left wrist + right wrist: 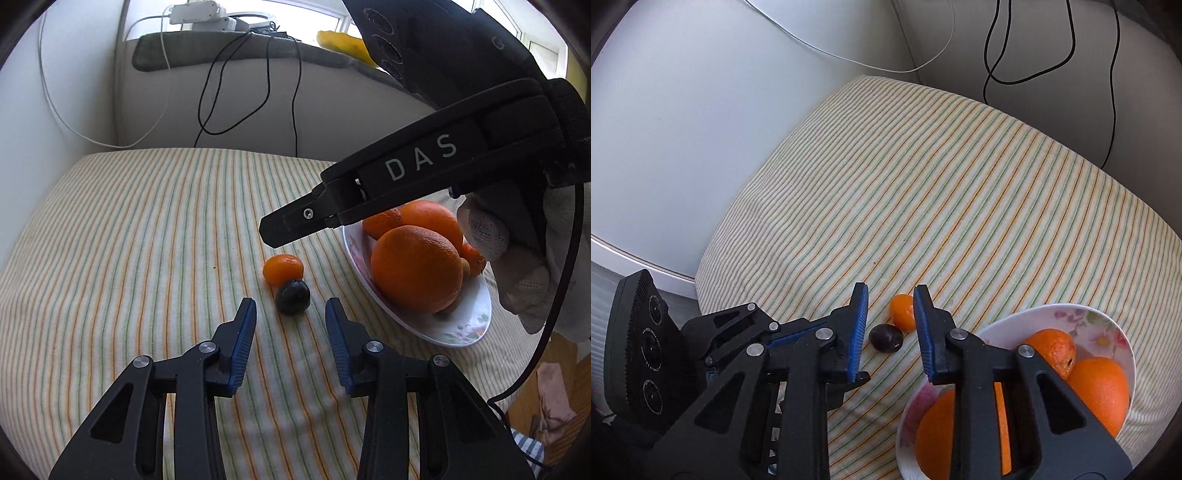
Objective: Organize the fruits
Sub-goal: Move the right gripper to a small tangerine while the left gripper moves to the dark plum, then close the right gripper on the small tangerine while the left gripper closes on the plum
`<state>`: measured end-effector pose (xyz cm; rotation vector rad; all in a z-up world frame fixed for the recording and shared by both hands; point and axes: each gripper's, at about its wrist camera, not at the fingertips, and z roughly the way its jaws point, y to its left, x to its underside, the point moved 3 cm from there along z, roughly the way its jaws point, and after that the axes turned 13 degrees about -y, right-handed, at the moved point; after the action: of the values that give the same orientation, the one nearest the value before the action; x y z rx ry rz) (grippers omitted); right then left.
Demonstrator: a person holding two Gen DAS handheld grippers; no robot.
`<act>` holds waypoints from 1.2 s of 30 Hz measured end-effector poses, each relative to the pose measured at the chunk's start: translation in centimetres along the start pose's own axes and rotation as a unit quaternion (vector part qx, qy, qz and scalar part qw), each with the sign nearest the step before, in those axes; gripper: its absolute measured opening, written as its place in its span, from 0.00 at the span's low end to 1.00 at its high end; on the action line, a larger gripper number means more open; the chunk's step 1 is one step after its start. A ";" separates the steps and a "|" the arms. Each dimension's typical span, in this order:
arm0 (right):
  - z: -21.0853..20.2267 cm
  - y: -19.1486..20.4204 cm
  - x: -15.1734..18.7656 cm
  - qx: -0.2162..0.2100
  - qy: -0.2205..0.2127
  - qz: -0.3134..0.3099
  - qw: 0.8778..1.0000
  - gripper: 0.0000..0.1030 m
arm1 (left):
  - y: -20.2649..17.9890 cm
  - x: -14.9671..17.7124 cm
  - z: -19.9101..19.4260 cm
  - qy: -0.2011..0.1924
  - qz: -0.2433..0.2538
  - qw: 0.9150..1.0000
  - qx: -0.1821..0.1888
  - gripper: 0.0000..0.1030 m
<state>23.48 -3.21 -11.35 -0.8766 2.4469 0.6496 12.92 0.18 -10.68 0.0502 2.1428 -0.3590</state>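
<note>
The left gripper point(290, 310) hangs low over the striped cloth point(147, 229), its blue-padded jaws apart with nothing between them. Just beyond its tips lies a dark plum point(292, 296), touching a small mandarin point(282, 269) behind it. To the right of these, a flowered white plate point(469, 325) holds big oranges point(417, 267) piled together, close to the cloth's near-right edge. Above the plate the right gripper point(891, 306) reaches in, held by a gloved hand point(517, 266); its side reads "DAS". In its own view a narrow gap remains between the pads, with nothing gripped, and the plum and mandarin sit beyond. Left of the fruit the cloth lies bare back to the wall, where cables point(221, 92) dangle.
</note>
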 end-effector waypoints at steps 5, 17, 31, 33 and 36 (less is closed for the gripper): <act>2.0 0.0 -0.1 0.012 0.027 -0.010 1.000 0.25 | 0.0 0.1 0.7 0.005 0.000 1.000 -0.003 0.34; 4.9 0.4 -0.4 0.025 0.069 -0.025 0.997 0.26 | -0.5 -0.3 2.5 0.017 0.012 1.000 -0.014 0.34; 6.6 1.4 -0.9 0.029 0.073 -0.026 0.997 0.25 | -1.5 -1.3 4.4 0.023 0.032 0.999 -0.013 0.20; 6.5 1.3 -0.8 0.028 0.070 -0.022 0.997 0.25 | -1.5 -1.1 4.3 0.023 0.027 0.999 -0.010 0.20; 4.9 0.5 -0.3 0.024 0.062 -0.018 0.998 0.25 | -1.0 -1.2 4.2 0.022 0.022 0.999 -0.008 0.20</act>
<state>24.58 0.07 -14.94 -0.9658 2.5397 0.5359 16.80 -1.80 -11.64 0.0959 2.1844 -0.3180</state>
